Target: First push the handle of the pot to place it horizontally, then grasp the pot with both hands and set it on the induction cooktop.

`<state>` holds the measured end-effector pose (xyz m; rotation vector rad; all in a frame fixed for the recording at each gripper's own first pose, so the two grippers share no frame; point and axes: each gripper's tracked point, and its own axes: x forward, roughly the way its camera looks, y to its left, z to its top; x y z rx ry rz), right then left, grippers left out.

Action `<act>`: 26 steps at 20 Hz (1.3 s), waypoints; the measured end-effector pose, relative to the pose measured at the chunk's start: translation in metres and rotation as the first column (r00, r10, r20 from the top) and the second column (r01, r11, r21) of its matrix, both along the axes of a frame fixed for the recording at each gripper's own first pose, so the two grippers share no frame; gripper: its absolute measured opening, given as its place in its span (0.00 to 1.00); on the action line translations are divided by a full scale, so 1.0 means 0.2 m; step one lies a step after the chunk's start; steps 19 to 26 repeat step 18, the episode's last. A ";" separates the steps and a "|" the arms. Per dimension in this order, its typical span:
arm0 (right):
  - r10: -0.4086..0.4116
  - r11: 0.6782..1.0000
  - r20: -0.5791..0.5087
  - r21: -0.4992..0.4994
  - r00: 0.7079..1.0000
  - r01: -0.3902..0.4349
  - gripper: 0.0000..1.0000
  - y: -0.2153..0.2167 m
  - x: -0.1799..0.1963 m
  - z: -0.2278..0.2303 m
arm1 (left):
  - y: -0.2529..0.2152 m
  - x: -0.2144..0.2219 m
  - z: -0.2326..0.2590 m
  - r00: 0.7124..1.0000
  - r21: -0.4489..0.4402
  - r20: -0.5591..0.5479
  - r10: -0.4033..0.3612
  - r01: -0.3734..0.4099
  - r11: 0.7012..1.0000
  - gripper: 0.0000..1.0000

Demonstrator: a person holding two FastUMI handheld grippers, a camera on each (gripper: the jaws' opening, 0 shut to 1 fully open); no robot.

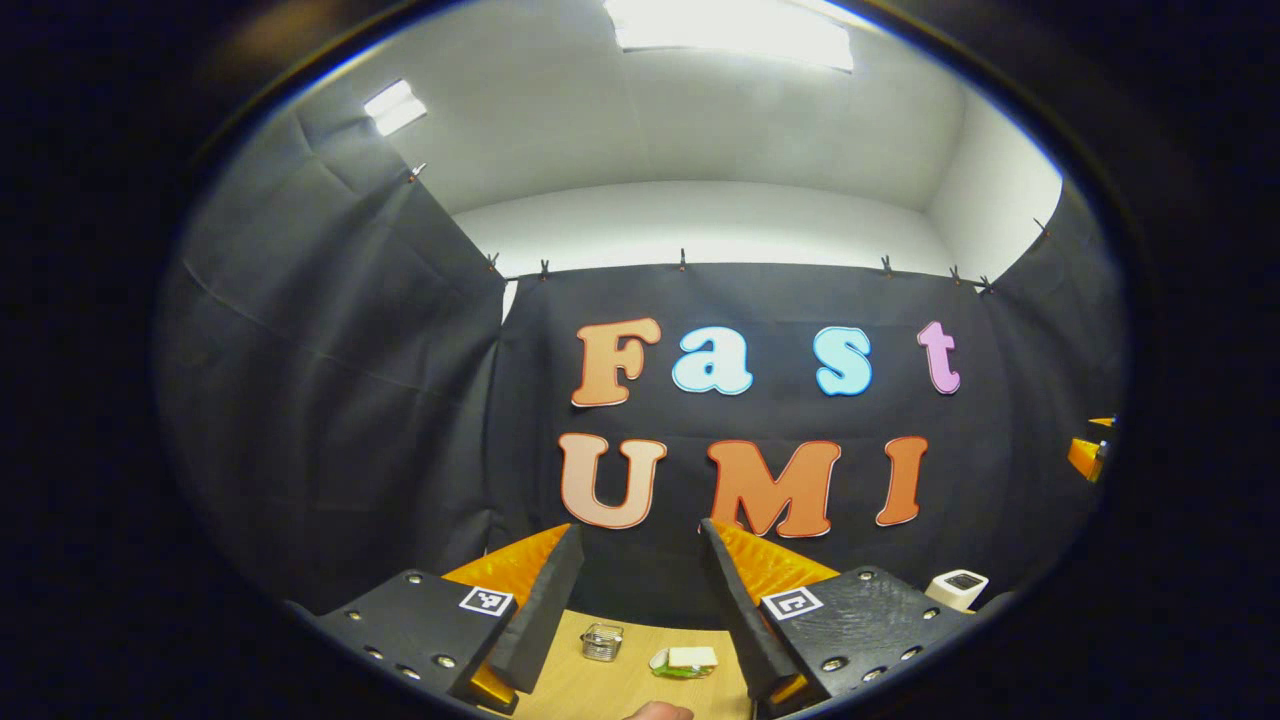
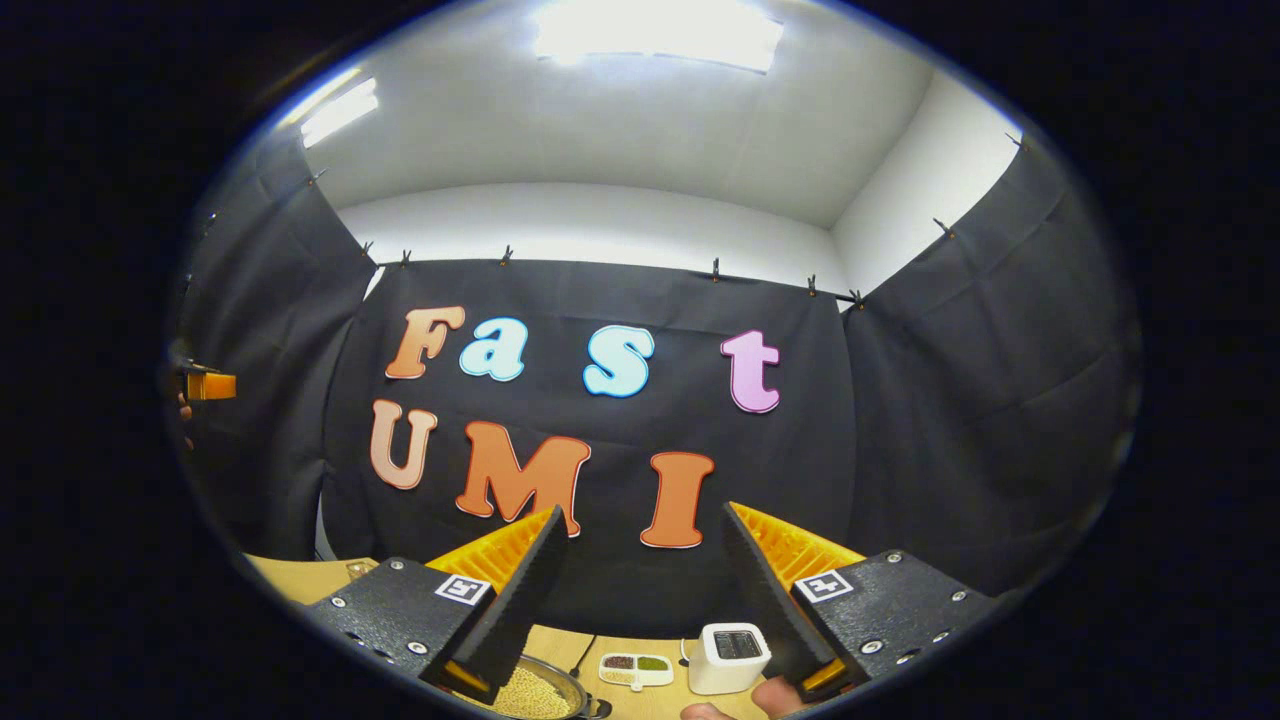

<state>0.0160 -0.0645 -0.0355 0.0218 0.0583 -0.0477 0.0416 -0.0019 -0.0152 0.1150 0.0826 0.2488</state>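
Wooden tabletop (image 2: 640, 700) below both raised tools. Pot (image 2: 535, 690), filled with pale grains, sits at the bottom edge of the right gripper view, beside a divided dish (image 2: 636, 668) and white toaster (image 2: 730, 657). Left tool (image 1: 632, 580) and right tool (image 2: 640, 570): fingers wide apart, holding nothing.

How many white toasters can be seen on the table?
1. The white toaster stands at the table's back edge between the right gripper's fingers; the left gripper view shows it at far right. Others may be hidden.
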 end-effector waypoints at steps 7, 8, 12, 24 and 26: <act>0.056 0.996 0.045 0.060 0.997 -0.059 0.95 0.15 0.03 0.19 | 0.19 -0.13 0.20 0.991 -0.021 0.065 0.117 -0.116 0.993 0.75; 0.068 0.995 0.056 0.063 0.996 -0.071 0.93 0.18 0.02 0.21 | 0.21 -0.16 0.21 0.988 -0.019 0.081 0.130 -0.129 0.991 0.75; 0.083 0.995 0.087 0.050 0.993 -0.088 0.95 0.27 0.01 0.23 | 0.33 -0.19 0.18 0.972 0.055 0.117 0.204 -0.211 0.976 0.75; 0.097 0.995 0.091 0.029 0.991 -0.100 0.95 0.35 0.00 0.22 | 0.24 -0.13 0.10 0.984 0.029 0.098 0.147 -0.151 0.988 0.75; 0.097 0.995 0.091 0.029 0.991 -0.100 0.95 0.35 0.00 0.22 | 0.24 -0.13 0.10 0.984 0.029 0.098 0.147 -0.151 0.988 0.75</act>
